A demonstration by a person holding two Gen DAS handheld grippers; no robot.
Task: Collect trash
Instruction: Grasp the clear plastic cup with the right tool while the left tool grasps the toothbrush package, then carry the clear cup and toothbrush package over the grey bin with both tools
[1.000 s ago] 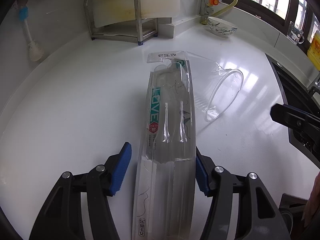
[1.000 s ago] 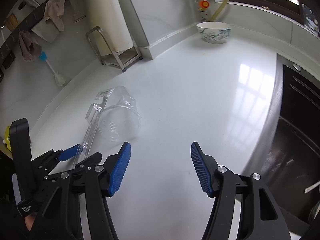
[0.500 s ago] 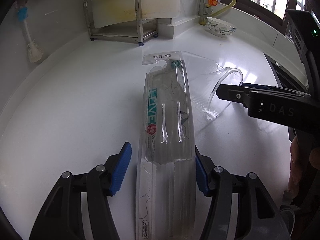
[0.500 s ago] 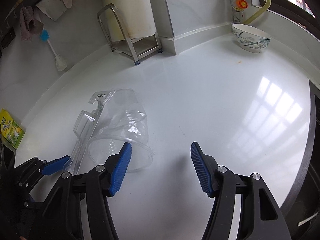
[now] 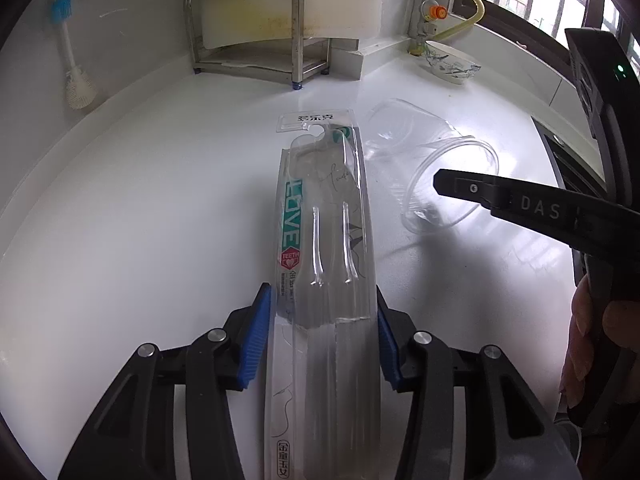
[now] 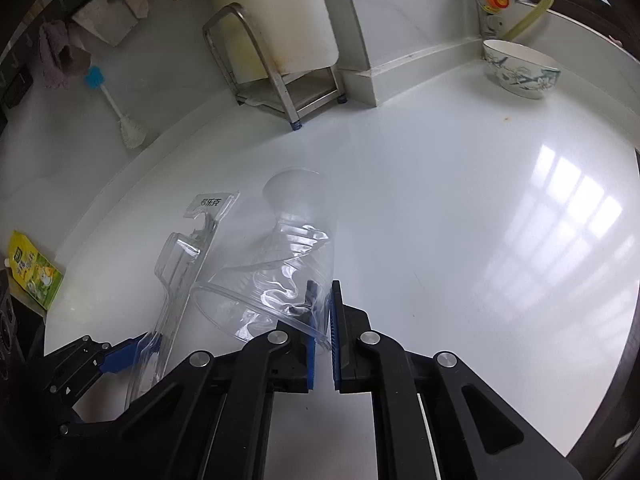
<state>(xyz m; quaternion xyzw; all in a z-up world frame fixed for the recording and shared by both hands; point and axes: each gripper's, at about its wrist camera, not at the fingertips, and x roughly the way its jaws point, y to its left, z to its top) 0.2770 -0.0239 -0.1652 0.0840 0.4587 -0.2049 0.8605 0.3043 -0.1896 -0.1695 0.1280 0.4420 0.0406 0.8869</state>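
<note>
A clear toothbrush blister pack (image 5: 324, 248) with green "LOVE" lettering lies on the white counter (image 5: 140, 200). My left gripper (image 5: 322, 336) is closed against its two long edges and holds it. The pack also shows in the right wrist view (image 6: 180, 264). A clear plastic cup (image 5: 444, 172) lies on its side just right of the pack. My right gripper (image 6: 322, 340) is shut on the cup's (image 6: 280, 264) rim wall, one pad inside and one outside. The right gripper's finger (image 5: 500, 196) crosses the left wrist view.
A steel rack (image 5: 248, 32) stands at the back by the wall. A patterned bowl (image 6: 520, 68) sits at the back right near a gas valve. A dish brush (image 6: 116, 108) lies at the left wall. A yellow pouch (image 6: 32, 272) lies at the left edge. A dark sink borders the right side.
My right gripper moved forward to the cup and closed on its rim. My left gripper stayed on the blister pack.
</note>
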